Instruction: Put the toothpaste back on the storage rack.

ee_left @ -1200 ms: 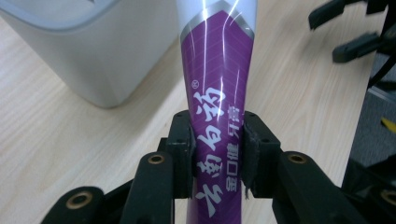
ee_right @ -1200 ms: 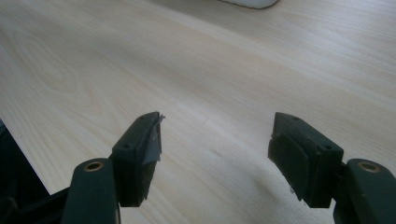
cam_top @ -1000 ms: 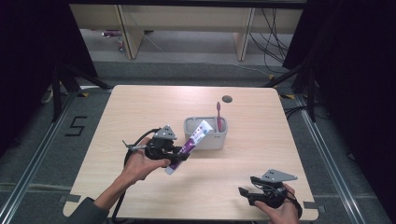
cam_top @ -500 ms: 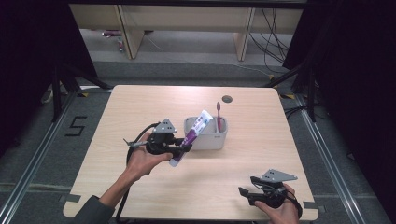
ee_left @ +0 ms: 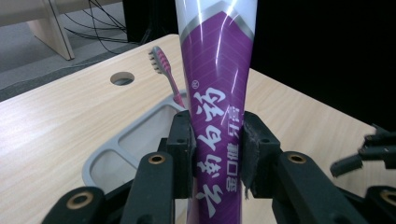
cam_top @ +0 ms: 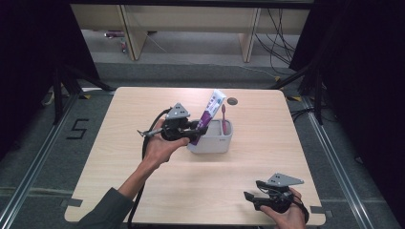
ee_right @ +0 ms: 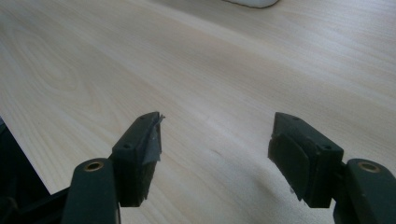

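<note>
Left gripper [cam_top: 199, 130]: jaws clamped on a purple and white tube [cam_top: 208, 115], pads pressing its flat sides near the lower half. In the left gripper view the same grip shows close up, left gripper [ee_left: 217, 149] around the tube [ee_left: 218, 93], which stands nearly upright with printed white characters running along it.

Tube: held clear of the table [cam_top: 143, 157], tilted slightly, its lower end over the left part of the tray [cam_top: 215, 143], its wide crimped end highest, beside the toothbrush head.

Tray: grey, shallow, with compartments, near the middle of the table. In the left gripper view the tray [ee_left: 121, 149] lies just behind the jaws.

Toothbrush [cam_top: 223, 119]: pink, standing upright in the right part of the tray, bristles up, just beside the tube. In the left gripper view the toothbrush [ee_left: 166, 70] rises left of the tube.

Right gripper [cam_top: 251, 198]: near the front right corner of the table, well apart from the tray, in the person's hand. The right gripper view shows the right gripper [ee_right: 215, 140] with jaws spread wide, nothing between them, bare wood of the table [ee_right: 140, 60] beneath.

Hole [cam_top: 232, 101]: round, in the tabletop behind the tray.
</note>
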The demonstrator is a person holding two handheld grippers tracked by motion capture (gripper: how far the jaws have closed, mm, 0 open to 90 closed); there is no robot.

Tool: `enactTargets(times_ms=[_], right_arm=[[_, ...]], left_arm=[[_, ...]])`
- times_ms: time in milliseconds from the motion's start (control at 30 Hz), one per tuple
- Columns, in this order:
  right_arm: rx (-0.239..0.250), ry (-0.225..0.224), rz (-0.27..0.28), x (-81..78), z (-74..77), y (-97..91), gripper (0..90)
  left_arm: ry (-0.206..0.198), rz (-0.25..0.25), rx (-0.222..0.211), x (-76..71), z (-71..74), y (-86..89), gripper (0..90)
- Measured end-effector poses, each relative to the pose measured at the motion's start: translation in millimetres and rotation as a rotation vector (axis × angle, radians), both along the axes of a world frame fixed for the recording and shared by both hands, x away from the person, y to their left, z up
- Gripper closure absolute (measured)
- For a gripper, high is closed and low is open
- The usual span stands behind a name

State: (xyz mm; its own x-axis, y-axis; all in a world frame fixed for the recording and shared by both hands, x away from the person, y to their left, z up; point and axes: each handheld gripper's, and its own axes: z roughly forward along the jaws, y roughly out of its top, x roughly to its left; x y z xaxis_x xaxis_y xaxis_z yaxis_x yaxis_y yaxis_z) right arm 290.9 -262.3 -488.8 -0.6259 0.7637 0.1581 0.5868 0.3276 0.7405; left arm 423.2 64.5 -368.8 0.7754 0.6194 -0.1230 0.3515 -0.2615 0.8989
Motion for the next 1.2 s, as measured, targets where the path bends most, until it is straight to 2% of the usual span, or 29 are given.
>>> enactTargets(times_ms=[100,133,200,233,467,500,533,567,800,933,967,1067,1200], right_arm=[[-0.003,-0.003,-0.002,0.0,0.3,-0.4,34.4],[0.0,0.011,-0.003,-0.5,0.7,-0.1,34.4],[-0.004,-0.002,0.001,0.0,0.4,-0.6,34.4],[-0.001,0.007,-0.001,-0.5,0.5,-0.3,34.4],[0.0,-0.003,0.002,1.2,-0.9,-1.1,34.4],[0.009,0.027,-0.01,0.4,-0.1,-0.3,34.4],[0.009,0.027,-0.01,0.4,-0.1,-0.3,34.4],[-0.004,-0.002,0.011,3.1,-0.9,-1.5,34.4],[-0.001,0.012,0.011,4.0,-1.4,-0.1,34.4],[-0.002,0.007,0.012,4.1,-1.6,-1.1,34.4],[-0.014,-0.015,0.02,5.2,-1.6,-2.6,34.4],[-0.015,-0.012,0.017,4.6,-1.6,-3.1,34.4],[-0.012,-0.012,0.019,4.5,-1.8,-3.1,34.4]], left_arm=[[0.004,0.012,0.014,7.0,2.0,-4.2,68.1],[0.002,0.018,0.013,9.2,2.3,-5.6,68.1],[-0.002,0.022,0.01,12.8,3.2,-7.7,68.1],[0.0,0.026,-0.004,14.3,3.2,-9.2,68.1],[0.001,0.04,-0.01,24.3,3.8,-17.7,68.1],[0.0,0.04,-0.01,25.4,3.8,-19.4,68.1],[-0.002,0.043,0.002,26.2,4.5,-20.7,68.1],[-0.006,0.042,0.0,27.3,4.4,-22.6,68.1],[-0.005,0.043,0.001,35.6,5.8,-31.9,68.0],[-0.013,0.053,-0.005,41.2,6.7,-35.8,68.0],[-0.013,0.056,0.005,42.3,7.6,-36.1,68.0],[-0.022,0.064,-0.014,45.9,5.8,-37.9,68.1],[-0.023,0.076,-0.013,51.3,2.1,-37.7,68.0]])
